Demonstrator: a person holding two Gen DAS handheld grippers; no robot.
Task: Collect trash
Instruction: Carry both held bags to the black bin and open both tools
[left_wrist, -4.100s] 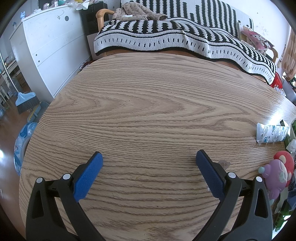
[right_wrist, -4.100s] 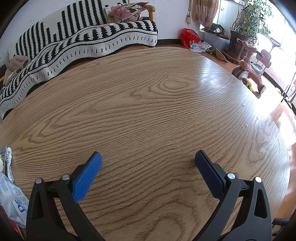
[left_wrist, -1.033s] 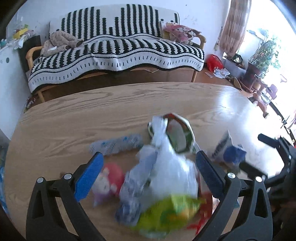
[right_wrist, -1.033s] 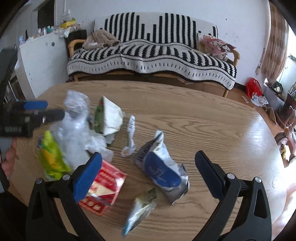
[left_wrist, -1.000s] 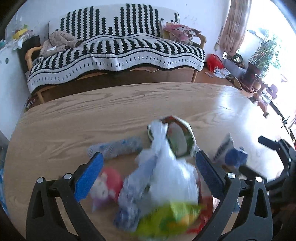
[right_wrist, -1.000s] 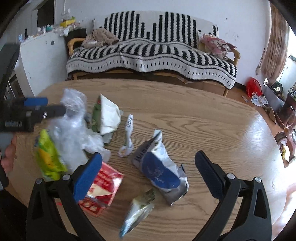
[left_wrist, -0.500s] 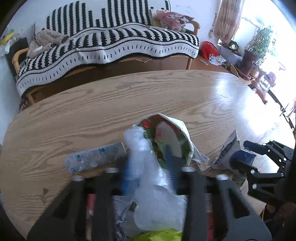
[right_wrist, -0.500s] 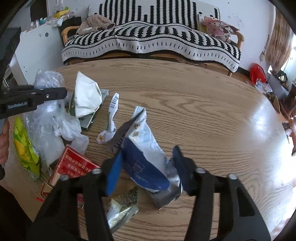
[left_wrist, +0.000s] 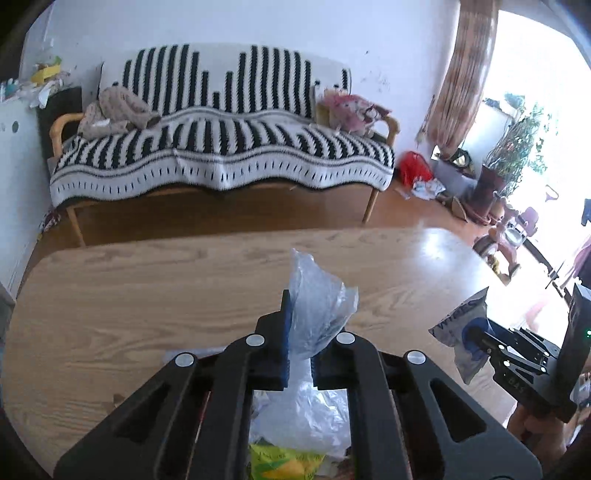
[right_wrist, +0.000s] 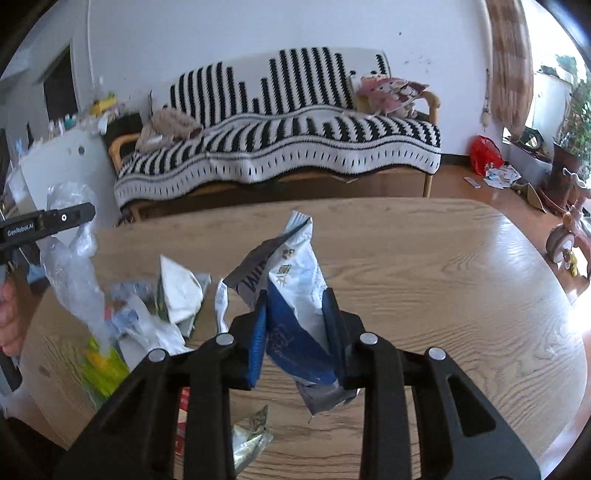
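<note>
My left gripper (left_wrist: 300, 332) is shut on a crumpled clear plastic bag (left_wrist: 317, 306) and holds it above the wooden table (left_wrist: 147, 295). The bag hangs down over a yellow-green wrapper (left_wrist: 280, 461). My right gripper (right_wrist: 295, 325) is shut on a blue and white snack bag (right_wrist: 295, 295), lifted off the table (right_wrist: 443, 277). In the right wrist view the left gripper (right_wrist: 48, 225) holds the clear bag (right_wrist: 74, 273) at the left. In the left wrist view the right gripper (left_wrist: 476, 334) holds the snack bag (left_wrist: 461, 325) at the right.
More trash lies on the table: a white and green carton (right_wrist: 177, 291), a white strip wrapper (right_wrist: 221, 299), a red box (right_wrist: 181, 424), a silver-green wrapper (right_wrist: 251, 439). A striped sofa (left_wrist: 221, 155) stands behind the table. A white cabinet (right_wrist: 62, 166) is at the left.
Both grippers have closed, the left on the clear plastic bag and the right on the snack bag. Both have lifted their loads off the table.
</note>
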